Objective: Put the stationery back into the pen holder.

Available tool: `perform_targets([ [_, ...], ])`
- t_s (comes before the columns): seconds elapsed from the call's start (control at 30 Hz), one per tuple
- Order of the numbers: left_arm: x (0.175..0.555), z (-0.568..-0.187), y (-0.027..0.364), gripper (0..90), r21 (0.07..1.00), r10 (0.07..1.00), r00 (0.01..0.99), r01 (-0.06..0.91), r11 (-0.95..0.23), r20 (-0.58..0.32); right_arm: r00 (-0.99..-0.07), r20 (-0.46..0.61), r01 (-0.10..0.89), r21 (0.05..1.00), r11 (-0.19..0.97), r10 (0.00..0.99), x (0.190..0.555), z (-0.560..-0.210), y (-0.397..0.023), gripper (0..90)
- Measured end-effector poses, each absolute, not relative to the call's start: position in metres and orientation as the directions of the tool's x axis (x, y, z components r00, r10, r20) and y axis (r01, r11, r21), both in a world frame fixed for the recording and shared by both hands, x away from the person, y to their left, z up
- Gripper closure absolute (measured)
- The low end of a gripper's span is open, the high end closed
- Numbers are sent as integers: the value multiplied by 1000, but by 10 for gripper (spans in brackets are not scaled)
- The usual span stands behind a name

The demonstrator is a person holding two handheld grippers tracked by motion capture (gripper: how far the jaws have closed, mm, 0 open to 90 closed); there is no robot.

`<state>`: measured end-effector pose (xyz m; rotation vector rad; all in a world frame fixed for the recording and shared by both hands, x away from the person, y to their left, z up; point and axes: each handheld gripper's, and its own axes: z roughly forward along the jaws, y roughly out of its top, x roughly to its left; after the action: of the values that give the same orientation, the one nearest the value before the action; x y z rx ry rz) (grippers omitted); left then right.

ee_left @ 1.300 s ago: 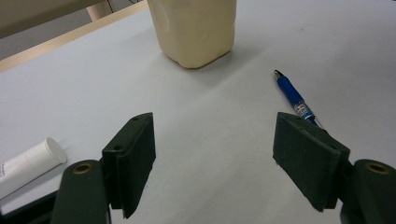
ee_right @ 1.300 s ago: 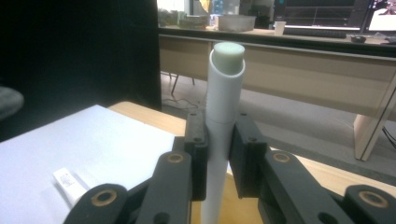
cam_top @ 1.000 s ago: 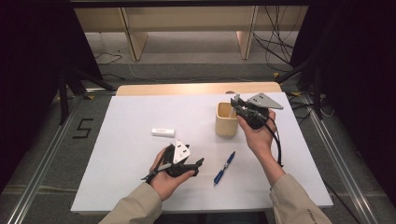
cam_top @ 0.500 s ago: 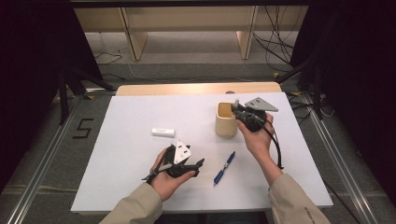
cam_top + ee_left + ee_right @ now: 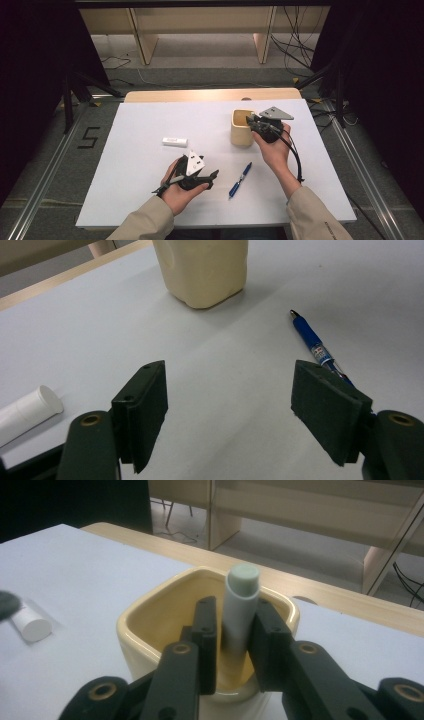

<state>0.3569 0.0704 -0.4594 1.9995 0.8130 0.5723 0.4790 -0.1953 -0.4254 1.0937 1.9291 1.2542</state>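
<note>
A cream square cup (image 5: 241, 135) stands on the white table (image 5: 150, 120), right of the middle. My right gripper (image 5: 251, 123) reaches over its rim. In the right gripper view a pale grey-green tube (image 5: 242, 605) stands upright in the cup (image 5: 150, 630) between my right gripper's (image 5: 235, 615) jaws. These jaws have just been opening, and a thin gap shows beside the tube. My left gripper (image 5: 207, 172) rests near the front edge, open and empty (image 5: 230, 385). A blue pen (image 5: 240, 179) lies between the two hands.
A short white tube (image 5: 175, 141) lies on the table left of the cup, also seen as the white tube (image 5: 27, 410) in the left gripper view. The pen (image 5: 312, 342) lies just past my left gripper's right-hand jaw. The wooden table edge (image 5: 210, 95) runs along the back.
My right gripper has come down a little at the cup. The left hand, the pen and the white tube have stayed where they were.
</note>
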Motion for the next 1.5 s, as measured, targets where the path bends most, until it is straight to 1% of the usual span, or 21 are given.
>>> perform_targets([
  [0.1, 357, -459, 71, 306, 858, 729, 679, 323, -400, 85, -486, -38, 316, 924, 216, 873, 478, -424, -195, 695],
  [0.37, 358, -459, 74, 306, 858, 734, 674, 326, -396, 83, -464, -33, 296, 936, 190, 885, 471, -412, -198, 524],
  [0.53, 358, -458, 76, 309, 860, 737, 671, 326, -393, 83, -450, -37, 294, 937, 187, 892, 466, -407, -201, 467],
  [0.63, 358, -458, 77, 328, 858, 736, 672, 328, -395, 82, -448, -37, 301, 935, 190, 893, 462, -404, -203, 442],
  [0.87, 358, -459, 79, 333, 859, 739, 669, 331, -392, 79, -459, -39, 322, 924, 207, 888, 455, -401, -208, 434],
  [1.0, 359, -458, 82, 342, 861, 746, 662, 334, -384, 76, -474, -50, 330, 916, 230, 879, 447, -403, -212, 480],
  [1.07, 359, -458, 83, 345, 859, 745, 662, 333, -388, 80, -483, -53, 341, 908, 243, 874, 443, -405, -215, 524],
  [1.13, 359, -458, 84, 347, 859, 747, 660, 334, -388, 80, -497, -60, 354, 897, 265, 866, 439, -407, -217, 577],
  [1.23, 359, -459, 86, 349, 859, 750, 657, 337, -387, 80, -533, -54, 374, 880, 292, 845, 431, -411, -218, 685],
  [1.4, 360, -460, 89, 353, 855, 753, 652, 340, -391, 85, -614, -63, 406, 830, 383, 787, 418, -420, -211, 848],
  [1.5, 360, -460, 90, 353, 856, 753, 653, 340, -390, 84, -647, -65, 426, 795, 431, 760, 414, -427, -206, 900],
])
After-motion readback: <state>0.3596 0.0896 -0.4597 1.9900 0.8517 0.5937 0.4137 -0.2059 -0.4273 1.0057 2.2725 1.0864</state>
